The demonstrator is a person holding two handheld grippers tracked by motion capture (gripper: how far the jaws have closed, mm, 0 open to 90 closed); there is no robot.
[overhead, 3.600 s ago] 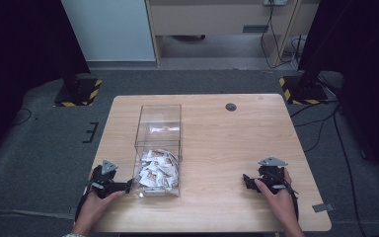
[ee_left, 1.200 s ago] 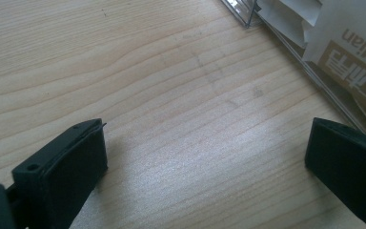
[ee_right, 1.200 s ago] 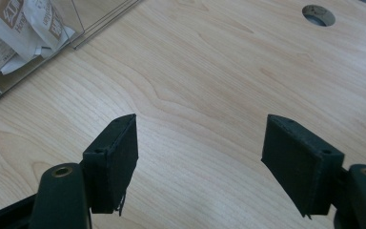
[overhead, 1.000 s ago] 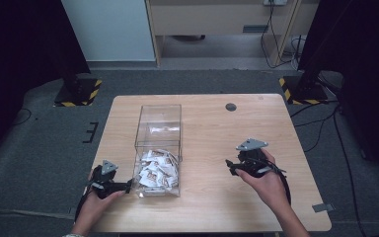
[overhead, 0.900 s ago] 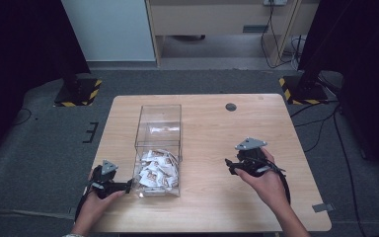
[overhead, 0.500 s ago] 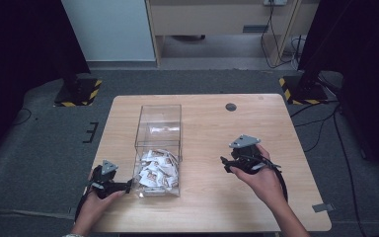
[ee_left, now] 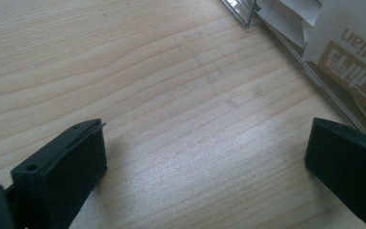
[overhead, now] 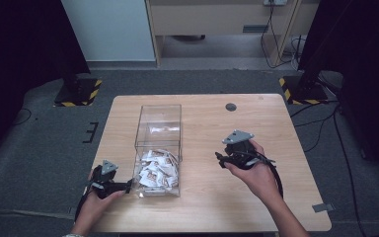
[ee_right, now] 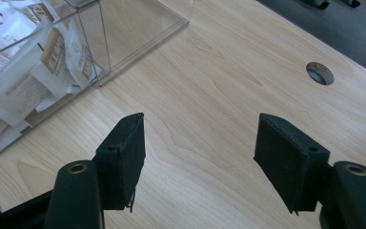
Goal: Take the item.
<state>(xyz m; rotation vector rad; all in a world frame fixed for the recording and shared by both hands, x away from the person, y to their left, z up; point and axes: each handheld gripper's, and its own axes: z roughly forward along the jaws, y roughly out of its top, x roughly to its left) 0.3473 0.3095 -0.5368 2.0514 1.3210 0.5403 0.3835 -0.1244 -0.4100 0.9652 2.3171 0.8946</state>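
Table: light wooden table (overhead: 202, 207), rectangular, with a round dark cable hole (overhead: 231, 106) near its far edge.
Box: clear plastic rectangular box (overhead: 158, 118) standing left of the table's centre, long side running away from the person; the near half holds a heap of white paper sachets (overhead: 155, 169) with brown print, the far half looks nearly bare.
Left gripper: black two-jaw left gripper (overhead: 124, 186) low at the table's near-left corner, tips just beside the box's near-left corner; touching or not, cannot tell from the high view.
Left gripper, own view: left gripper (ee_left: 205, 162) has its jaws wide apart with bare wood grain between them and nothing held. The box's clear wall runs along the upper right, a printed sachet (ee_left: 357, 62) pressed behind it.
Right gripper: black two-jaw right gripper (overhead: 220, 160) held in the person's right hand (overhead: 250, 170), right of the box and apart from it, pointing toward the box.
Right gripper, own view: right gripper (ee_right: 199, 143) also gapes, empty, above the wood. This view gives the box's corner edge and the sachets (ee_right: 24, 71) through the wall at upper left, plus the cable hole (ee_right: 320, 73) at upper right.
High view extra: grey floor, yellow-black striped stand bases (overhead: 77, 93) at both far corners.
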